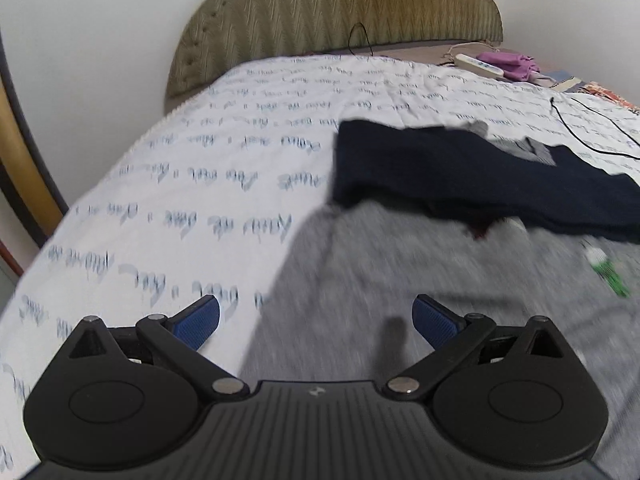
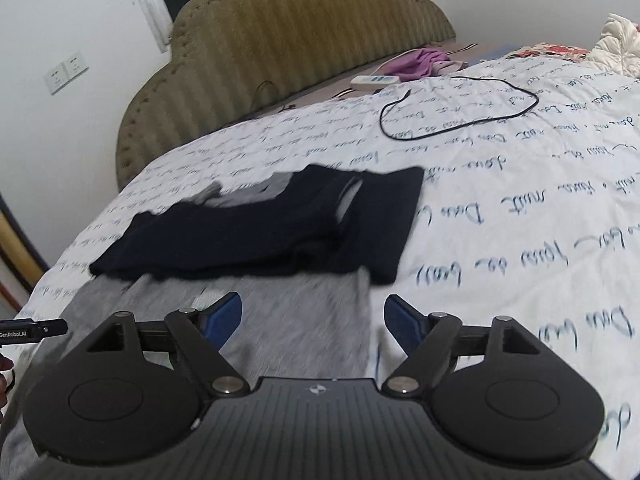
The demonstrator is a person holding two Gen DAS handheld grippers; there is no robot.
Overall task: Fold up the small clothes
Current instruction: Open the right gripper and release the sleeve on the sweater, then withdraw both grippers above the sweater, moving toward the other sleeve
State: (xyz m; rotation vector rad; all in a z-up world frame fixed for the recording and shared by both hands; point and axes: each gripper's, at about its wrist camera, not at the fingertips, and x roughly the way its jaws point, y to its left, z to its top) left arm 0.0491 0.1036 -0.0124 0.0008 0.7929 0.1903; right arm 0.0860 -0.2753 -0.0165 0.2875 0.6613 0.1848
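A small garment lies flat on the bed, grey [image 1: 400, 264] in its near half with its dark navy part [image 1: 480, 176] folded over the far half. In the right wrist view the navy part [image 2: 280, 224] covers the far end of the grey cloth [image 2: 296, 320]. My left gripper [image 1: 316, 320] hangs open above the grey cloth's left edge, nothing between its blue pads [image 1: 200, 320]. My right gripper [image 2: 313, 320] stands open over the grey cloth's right edge, also with nothing in it. A green print [image 1: 608, 276] shows on the grey cloth.
The white bedspread [image 2: 520, 208] with blue script covers the bed. A black cable [image 2: 460, 112], a white remote [image 2: 374, 81] and a purple cloth [image 2: 416, 62] lie near the padded headboard [image 2: 280, 60]. The bed's left edge [image 1: 80, 200] drops off close by.
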